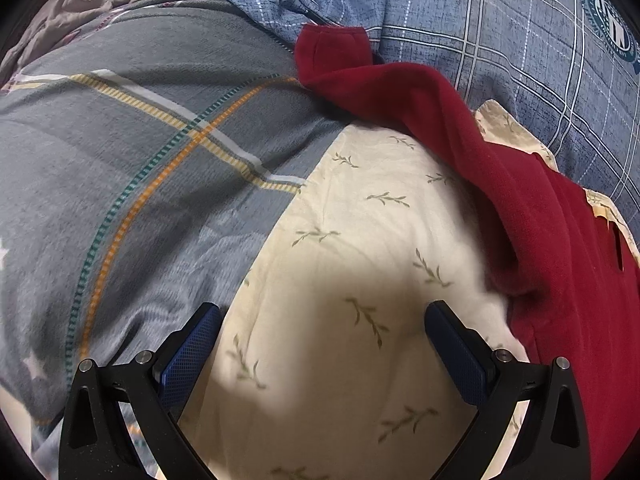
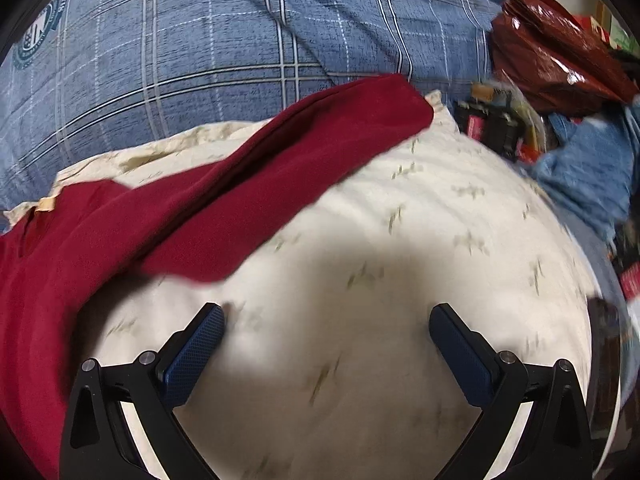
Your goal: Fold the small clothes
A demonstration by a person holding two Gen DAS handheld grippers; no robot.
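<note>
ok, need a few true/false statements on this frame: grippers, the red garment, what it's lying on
1. Both grippers are open and hold nothing. True: the left gripper and right gripper both show their fingers spread over bare cream cloth.
2. The red garment is clamped in the left gripper. False: it lies apart from the fingers, off to their right.
3. The red garment rests on a cream pillow with a leaf print. True.
4. Behind the pillow lies blue plaid bedding. True.
5. The garment is folded into a neat square. False: it lies spread out with a sleeve stretched across the pillow.
6. In the right wrist view the garment sits right of the fingers. False: it is to their left.
</note>
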